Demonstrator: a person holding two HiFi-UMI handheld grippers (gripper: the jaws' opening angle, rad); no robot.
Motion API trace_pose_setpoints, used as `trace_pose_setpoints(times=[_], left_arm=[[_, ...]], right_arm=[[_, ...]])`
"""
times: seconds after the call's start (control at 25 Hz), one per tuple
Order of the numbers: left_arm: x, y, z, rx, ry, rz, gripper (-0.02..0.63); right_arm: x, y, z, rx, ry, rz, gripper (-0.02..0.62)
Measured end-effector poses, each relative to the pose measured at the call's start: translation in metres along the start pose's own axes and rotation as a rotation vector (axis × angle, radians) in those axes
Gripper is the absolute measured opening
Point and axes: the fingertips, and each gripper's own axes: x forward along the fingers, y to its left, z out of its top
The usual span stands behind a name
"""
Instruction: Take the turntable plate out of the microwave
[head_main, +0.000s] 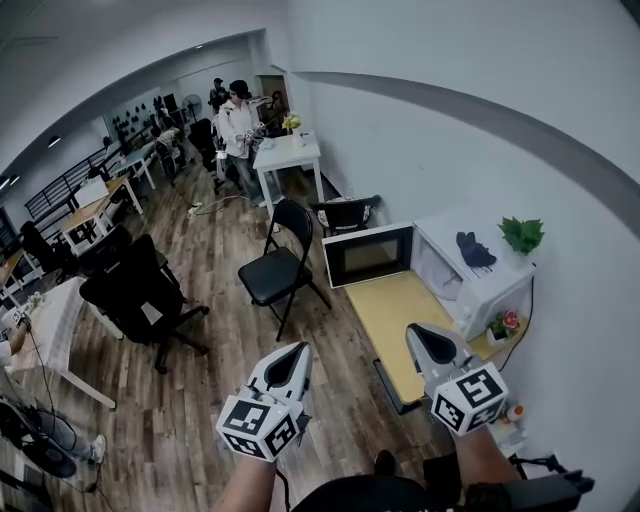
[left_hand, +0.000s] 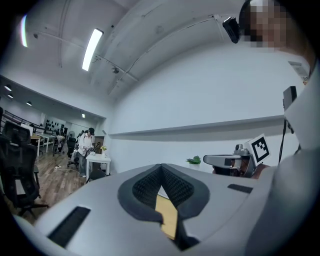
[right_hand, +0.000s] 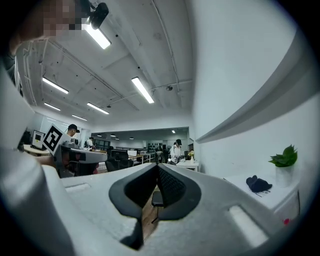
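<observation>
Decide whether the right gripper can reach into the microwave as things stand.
Probably yes: the door of the microwave stands open, and nothing shows between the right gripper and its opening. Its jaws are shut.

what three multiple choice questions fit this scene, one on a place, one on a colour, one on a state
1. Where does the dark cloth lie?
A. on top of the microwave
B. on the floor
C. on a chair seat

2. What colour is the folding chair beside the table?
A. white
B. black
C. red

3. How do the jaws of the left hand-held gripper and the right hand-held gripper stand?
A. shut, with nothing between them
B. wide open
C. shut on a plate

Answers:
1 A, the cloth rests on the microwave's white top.
2 B, its seat, back and legs are black.
3 A, each gripper view shows the pads together and empty.
</observation>
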Motion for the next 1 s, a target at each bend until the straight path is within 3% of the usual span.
trace_pose_setpoints(times=[0.44, 0.72, 1.0], left_arm=[[0.136, -0.014, -0.001, -0.006, 0.016, -0.024, 0.002], [0.187, -0.021, -0.007, -0.039, 0.030, -0.045, 0.002], [0.236, -0.017, -0.015, -0.019, 0.044, -0.098, 0.002]], right_arm=[[0.030, -0.116, -0.003, -0.017, 0.002, 0.020, 0.005], [0.039, -0.156, -0.007, -0.021, -0.001, 0.020, 0.005], [0.048, -0.192, -0.020, 0.013, 0.011, -0.064, 0.005]])
